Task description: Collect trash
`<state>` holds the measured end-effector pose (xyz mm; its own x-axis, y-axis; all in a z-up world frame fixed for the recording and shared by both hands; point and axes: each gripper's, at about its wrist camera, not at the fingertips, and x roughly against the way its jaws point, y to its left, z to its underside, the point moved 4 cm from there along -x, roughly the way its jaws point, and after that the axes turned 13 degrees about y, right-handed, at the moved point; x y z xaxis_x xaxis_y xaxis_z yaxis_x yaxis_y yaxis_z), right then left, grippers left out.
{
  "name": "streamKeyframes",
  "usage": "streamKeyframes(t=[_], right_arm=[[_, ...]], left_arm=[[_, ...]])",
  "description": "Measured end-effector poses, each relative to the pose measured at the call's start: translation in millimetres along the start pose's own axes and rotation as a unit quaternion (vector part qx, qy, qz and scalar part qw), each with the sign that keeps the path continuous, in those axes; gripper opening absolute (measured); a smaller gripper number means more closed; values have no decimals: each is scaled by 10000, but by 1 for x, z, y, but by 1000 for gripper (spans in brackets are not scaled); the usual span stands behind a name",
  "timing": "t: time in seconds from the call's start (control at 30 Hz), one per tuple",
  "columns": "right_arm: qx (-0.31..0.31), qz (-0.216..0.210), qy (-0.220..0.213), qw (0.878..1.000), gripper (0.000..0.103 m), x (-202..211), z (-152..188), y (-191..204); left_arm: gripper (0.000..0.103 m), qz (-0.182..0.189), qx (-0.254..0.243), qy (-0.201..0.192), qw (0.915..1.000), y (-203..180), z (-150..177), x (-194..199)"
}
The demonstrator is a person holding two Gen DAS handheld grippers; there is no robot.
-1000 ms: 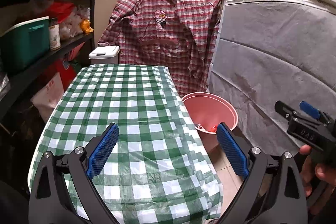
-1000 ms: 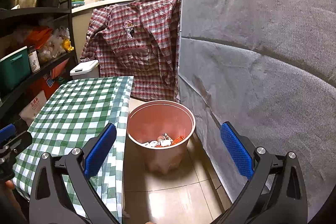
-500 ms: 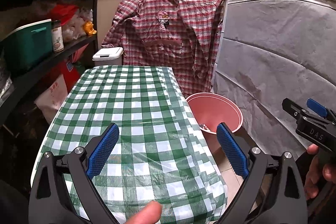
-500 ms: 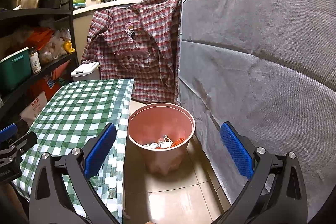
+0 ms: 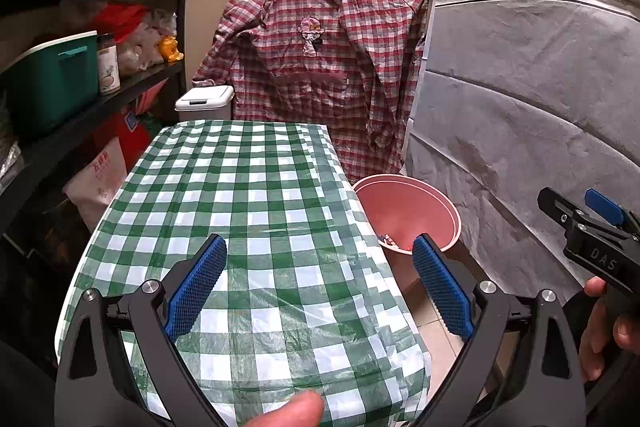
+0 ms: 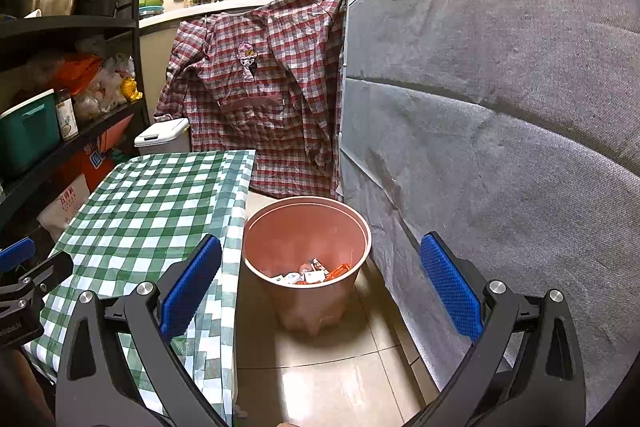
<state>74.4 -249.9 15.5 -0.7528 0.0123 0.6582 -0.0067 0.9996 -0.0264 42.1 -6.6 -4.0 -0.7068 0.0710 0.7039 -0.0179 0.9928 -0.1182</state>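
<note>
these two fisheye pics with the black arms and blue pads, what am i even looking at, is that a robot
No robot: a person holds a hand-held gripper in each hand, each with a camera looking forward along its two blue-padded fingers. One picture is from the left hand-held gripper, over a table with a green checked tablecloth; no loose items show on the cloth. The other is from the right hand-held gripper, aimed at a pink bin on the floor beside the table, with wrappers at its bottom. Both grippers are open and hold nothing. The person's hand on the right gripper's handle shows at the left view's edge. A plaid shirt hangs behind.
</note>
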Motion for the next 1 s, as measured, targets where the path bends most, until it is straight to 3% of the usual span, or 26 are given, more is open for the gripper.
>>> streamKeyframes(t=[1.0], right_arm=[[11, 1, -3, 10000, 98, 0, 0, 0]], left_arm=[[91, 27, -199, 34, 9998, -11, 3, -1]])
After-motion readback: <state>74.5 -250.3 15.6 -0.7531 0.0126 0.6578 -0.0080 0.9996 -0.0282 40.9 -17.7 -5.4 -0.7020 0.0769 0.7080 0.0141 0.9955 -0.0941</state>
